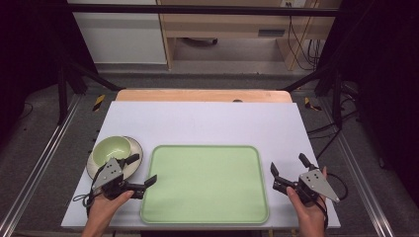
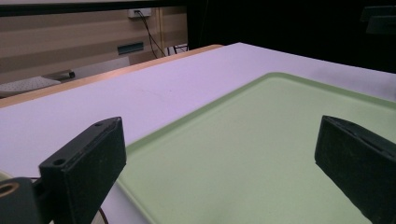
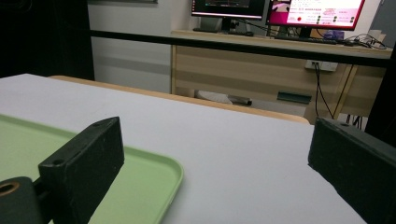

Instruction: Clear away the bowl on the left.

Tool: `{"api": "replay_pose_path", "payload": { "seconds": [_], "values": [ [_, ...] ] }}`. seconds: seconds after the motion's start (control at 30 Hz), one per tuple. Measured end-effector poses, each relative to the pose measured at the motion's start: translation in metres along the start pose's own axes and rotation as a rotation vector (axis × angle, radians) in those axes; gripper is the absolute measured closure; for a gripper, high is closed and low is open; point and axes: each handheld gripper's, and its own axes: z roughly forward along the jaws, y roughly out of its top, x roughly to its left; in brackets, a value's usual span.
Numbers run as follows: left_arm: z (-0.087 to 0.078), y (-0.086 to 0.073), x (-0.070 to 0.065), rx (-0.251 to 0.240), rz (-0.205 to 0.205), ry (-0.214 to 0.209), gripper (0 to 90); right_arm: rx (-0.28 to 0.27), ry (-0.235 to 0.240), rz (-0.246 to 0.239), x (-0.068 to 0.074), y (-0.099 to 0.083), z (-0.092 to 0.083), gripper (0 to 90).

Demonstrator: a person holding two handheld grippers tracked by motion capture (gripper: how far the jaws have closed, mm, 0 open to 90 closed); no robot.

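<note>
The green bowl [image 1: 111, 150] sits just beyond the open left tool [image 1: 143, 171].

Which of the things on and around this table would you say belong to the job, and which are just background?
Job: green bowl on its saucer, green tray, left gripper, right gripper.
Background: monitors, wooden desk, cables.

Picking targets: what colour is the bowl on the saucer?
Pale green bowl; high view shows it best.

Left gripper [image 1: 143, 169] low, fingers spread wide, nothing between. Right gripper [image 1: 288, 170] likewise, fingers apart, empty.
</note>
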Motion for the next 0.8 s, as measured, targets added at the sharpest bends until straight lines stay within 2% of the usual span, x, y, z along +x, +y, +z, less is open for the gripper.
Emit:
{"api": "replay_pose_path", "payload": {
  "seconds": [0.5,0.77,0.8],
  "values": [
    [0.004,0.006,-0.003,0.009,0.003,-0.006,2.3,0.004,-0.005,-0.004,-0.002,0.000,-0.001,4.0],
    [-0.004,0.018,0.000,0.001,0.024,0.031,2.4,0.008,-0.010,0.009,-0.003,0.000,-0.002,2.5],
    [-0.004,0.019,0.000,-0.006,0.014,0.032,2.4,0.006,-0.013,0.016,-0.003,0.000,-0.002,2.4]
  ]
}}
